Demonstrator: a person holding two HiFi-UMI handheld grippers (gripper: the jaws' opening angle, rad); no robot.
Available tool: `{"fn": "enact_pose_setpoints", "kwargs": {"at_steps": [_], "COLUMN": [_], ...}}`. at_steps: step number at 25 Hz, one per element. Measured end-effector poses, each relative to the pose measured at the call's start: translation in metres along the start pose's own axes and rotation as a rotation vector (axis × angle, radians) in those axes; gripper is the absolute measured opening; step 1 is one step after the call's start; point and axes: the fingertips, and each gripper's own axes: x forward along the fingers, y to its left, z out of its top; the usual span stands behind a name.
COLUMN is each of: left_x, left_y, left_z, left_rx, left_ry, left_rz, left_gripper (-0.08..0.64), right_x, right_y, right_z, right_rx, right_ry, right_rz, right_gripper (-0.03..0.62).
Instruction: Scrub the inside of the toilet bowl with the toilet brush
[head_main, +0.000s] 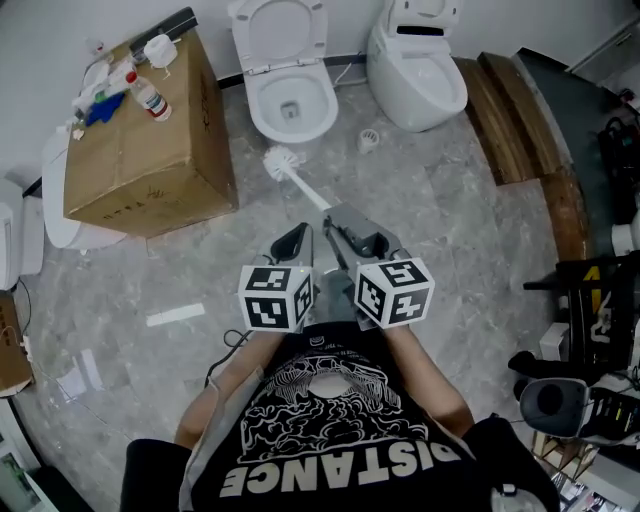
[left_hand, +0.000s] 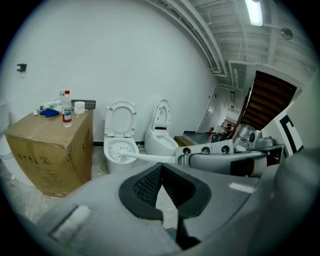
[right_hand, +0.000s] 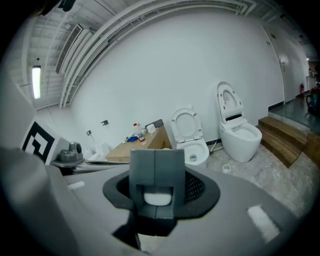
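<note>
The open toilet (head_main: 292, 100) stands against the far wall with its seat and lid up. My right gripper (head_main: 340, 225) is shut on the handle of the white toilet brush (head_main: 285, 160), whose bristle head hangs over the floor just short of the bowl. In the right gripper view the white handle end (right_hand: 157, 198) sits between the closed jaws of that gripper (right_hand: 156, 160), and the toilet (right_hand: 196, 147) lies ahead. In the left gripper view the brush (left_hand: 121, 152) overlaps the toilet (left_hand: 120, 135). My left gripper (head_main: 297, 240) (left_hand: 161, 170) is beside the right one, shut on nothing.
A large cardboard box (head_main: 140, 130) with bottles on top stands left of the toilet. A second toilet (head_main: 415, 70) stands to the right, with the small brush holder (head_main: 368, 140) on the floor between them. Wooden steps (head_main: 520, 120) run along the right.
</note>
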Motion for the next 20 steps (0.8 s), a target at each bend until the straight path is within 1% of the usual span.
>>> {"fn": "enact_pose_setpoints", "kwargs": {"at_steps": [4,8,14,20], "left_x": [0.026,0.06,0.114,0.156], "left_y": [0.013,0.019,0.017,0.019], "left_z": [0.013,0.043,0.074,0.094], "left_rx": [-0.017,-0.032,-0.046,-0.053], "left_ry": [0.005,-0.002,0.009,0.024], "left_rz": [0.03,0.054,0.104,0.164], "left_gripper": [-0.008,-0.008,-0.008,-0.008], "right_x": [0.027,0.054,0.084,0.112], "right_y": [-0.018,-0.038,-0.086,-0.13], "right_z": [0.014,0.041,0.075,0.095], "right_rx": [-0.003,-0.02,-0.019,-0.002], "right_ry": [0.015,0.034,0.061,0.091], "right_rz": [0.031,0.078,0.127,0.164], "right_gripper": [0.167,0.166,0.167,0.167]}}
